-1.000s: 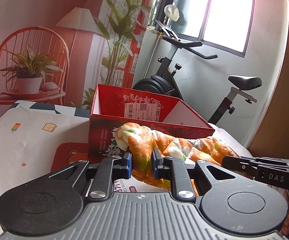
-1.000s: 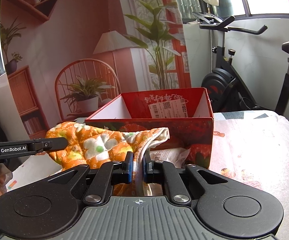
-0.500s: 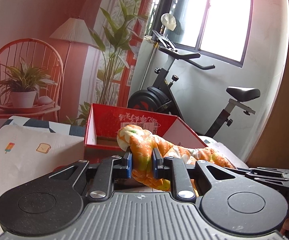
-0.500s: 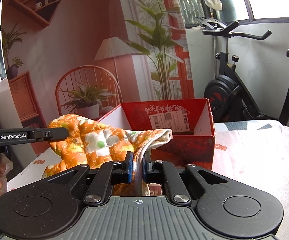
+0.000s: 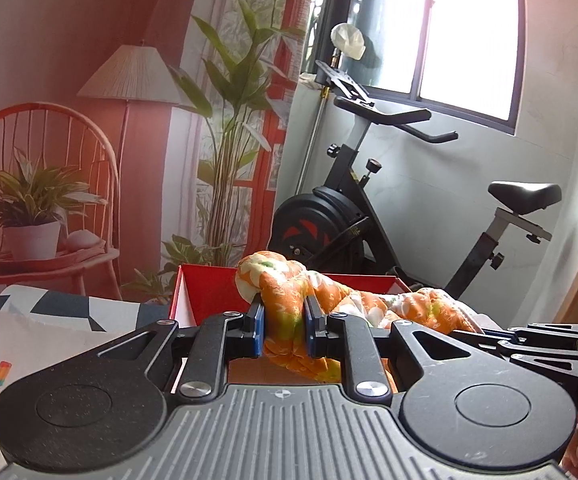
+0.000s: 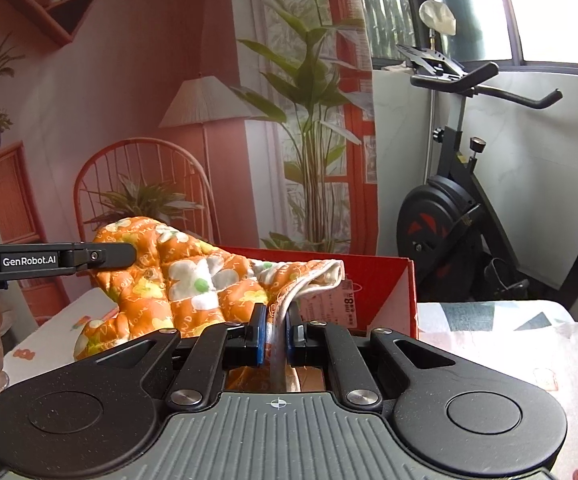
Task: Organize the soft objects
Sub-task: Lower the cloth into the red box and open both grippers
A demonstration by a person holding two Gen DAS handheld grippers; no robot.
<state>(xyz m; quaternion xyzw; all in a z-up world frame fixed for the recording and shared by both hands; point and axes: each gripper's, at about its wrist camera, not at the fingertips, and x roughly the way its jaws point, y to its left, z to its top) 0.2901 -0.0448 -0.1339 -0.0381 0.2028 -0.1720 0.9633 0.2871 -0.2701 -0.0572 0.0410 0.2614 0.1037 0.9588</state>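
Observation:
An orange floral quilted cloth [image 5: 289,300] is held between both grippers above an open red cardboard box [image 5: 205,284]. My left gripper [image 5: 283,330] is shut on a bunched end of the cloth. My right gripper [image 6: 276,334] is shut on the cloth's white-lined edge [image 6: 313,280]. The cloth [image 6: 193,280] sags between the two grippers over the box [image 6: 385,288]. The right gripper also shows at the right edge of the left wrist view [image 5: 537,340], and the left gripper at the left edge of the right wrist view [image 6: 49,260].
The box stands on a table with a patterned white cloth [image 6: 509,344]. An exercise bike [image 5: 369,200] stands behind the table by the window. A wall mural with a chair, lamp and plants [image 5: 41,208] fills the background.
Both grippers have risen with the cloth and moved towards the box. The cloth now hangs over the box opening rather than in front of the box wall.

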